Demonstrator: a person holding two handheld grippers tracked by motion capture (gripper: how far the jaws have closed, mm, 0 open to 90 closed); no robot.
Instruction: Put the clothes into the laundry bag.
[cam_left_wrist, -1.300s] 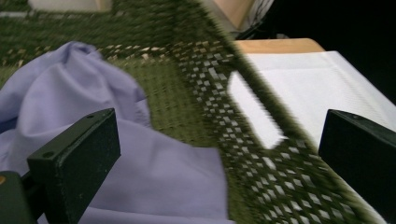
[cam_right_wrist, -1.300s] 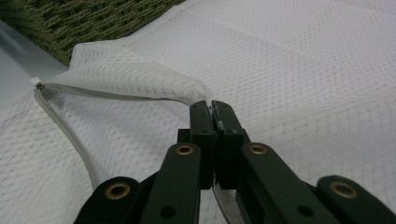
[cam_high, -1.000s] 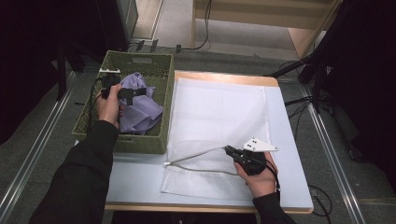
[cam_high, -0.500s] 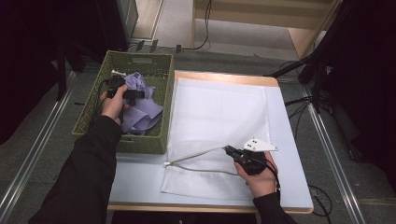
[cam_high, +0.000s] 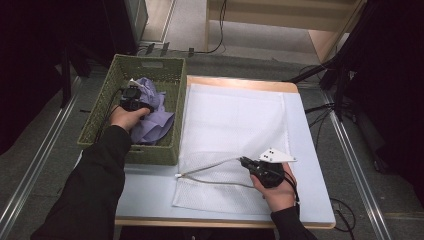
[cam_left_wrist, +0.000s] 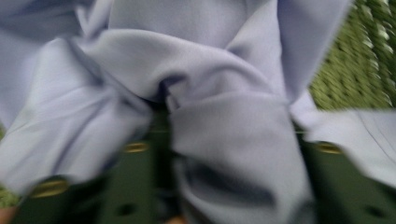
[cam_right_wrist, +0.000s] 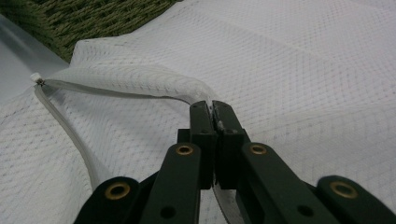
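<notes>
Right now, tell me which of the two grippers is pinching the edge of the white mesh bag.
The right gripper: its jaws are shut on the zipper edge of the white mesh bag, holding the mouth open. The left gripper is down in the green basket, closing on the lilac cloth.

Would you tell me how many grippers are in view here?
2: the left gripper in the green basket on lilac cloth; the right gripper clamping the mesh bag's opening.

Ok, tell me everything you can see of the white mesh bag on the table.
The white mesh bag is a large flat rectangle of fine netting lying spread on the pale table, its left edge near the green basket. Along its near edge the zipped opening gapes, its upper lip lifted. The right hand-held gripper is shut on that lip, holding the mouth open. Some creases show; nothing visible inside.
</notes>
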